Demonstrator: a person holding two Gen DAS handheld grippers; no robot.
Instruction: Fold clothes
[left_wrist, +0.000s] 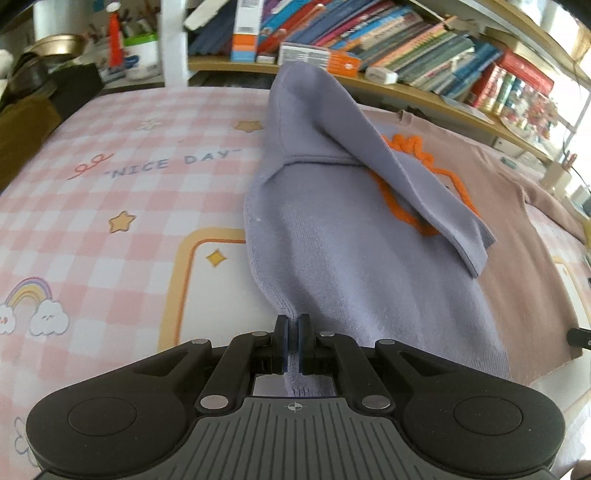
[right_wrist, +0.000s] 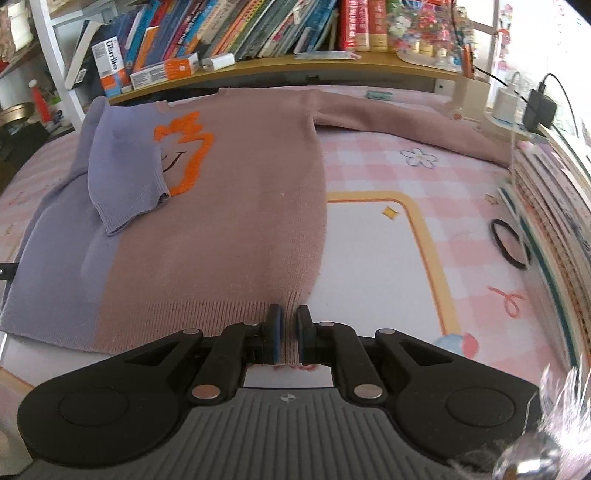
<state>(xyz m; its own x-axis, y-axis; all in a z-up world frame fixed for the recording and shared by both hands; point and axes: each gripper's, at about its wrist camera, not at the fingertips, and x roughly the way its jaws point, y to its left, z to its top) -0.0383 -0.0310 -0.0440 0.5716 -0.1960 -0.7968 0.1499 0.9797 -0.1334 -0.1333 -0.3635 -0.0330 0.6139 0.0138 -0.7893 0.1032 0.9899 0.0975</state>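
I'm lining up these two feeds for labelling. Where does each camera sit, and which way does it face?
Left wrist: on the left gripper, facing down-forward over the sweater's purple side towards the bookshelf; its fingers pinch the hem.
Right wrist: on the right gripper, facing down-forward over the sweater's brown side; its fingers pinch the ribbed hem.
Shared: sweater, folded purple sleeve, bookshelf.

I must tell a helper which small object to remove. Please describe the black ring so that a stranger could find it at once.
Start from the pink checked mat under the sweater. Go to its right side, beside the stacked books. The black ring lies flat there, alone: a thin dark loop, clear of the sweater.
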